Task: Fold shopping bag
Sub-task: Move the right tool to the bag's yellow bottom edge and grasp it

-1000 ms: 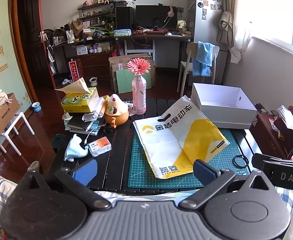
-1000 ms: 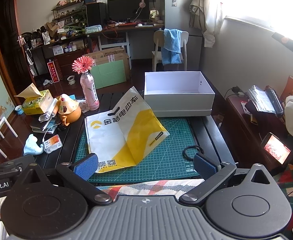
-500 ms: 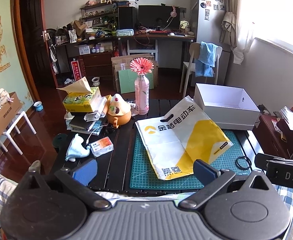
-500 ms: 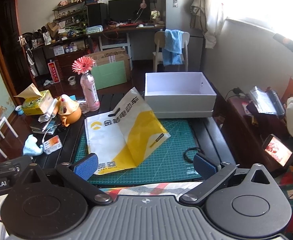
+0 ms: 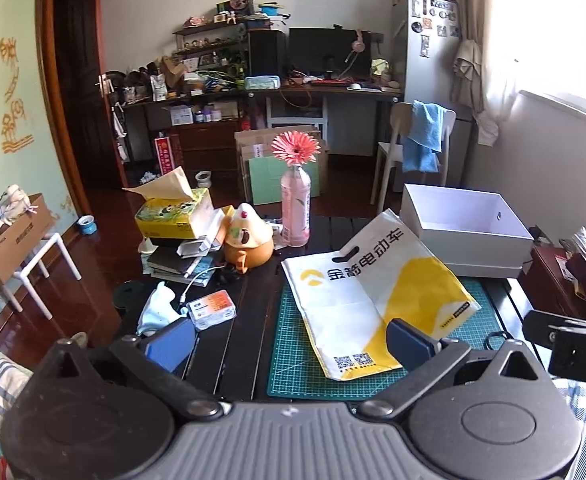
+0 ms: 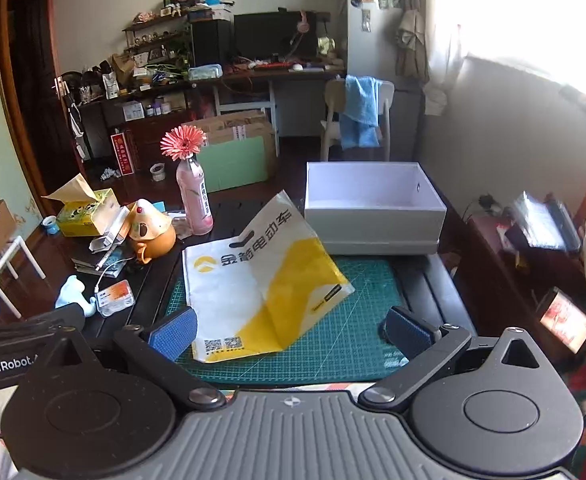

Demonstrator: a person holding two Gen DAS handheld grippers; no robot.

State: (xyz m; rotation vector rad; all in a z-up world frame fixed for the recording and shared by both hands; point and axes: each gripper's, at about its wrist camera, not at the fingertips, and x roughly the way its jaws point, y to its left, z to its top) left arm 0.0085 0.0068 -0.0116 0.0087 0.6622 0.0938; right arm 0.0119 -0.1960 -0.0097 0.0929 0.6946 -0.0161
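Shopping bag (image 5: pixel 373 288) spread open-flat, skewed across green cutting mat (image 6: pixel 357 320); far handle corner propped against white box (image 6: pixel 373 208). Thin, light, slick film by the look; creases already set. Best grips: near corners or side edges. Left gripper (image 5: pixel 289 342) and right gripper (image 6: pixel 289 334) spread wide, empty. Underside hidden.

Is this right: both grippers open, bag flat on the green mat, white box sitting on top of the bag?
Not quite. The white box stands beyond the shopping bag, not on it; the right wrist view shows this. The left gripper, right gripper and green mat are as stated.
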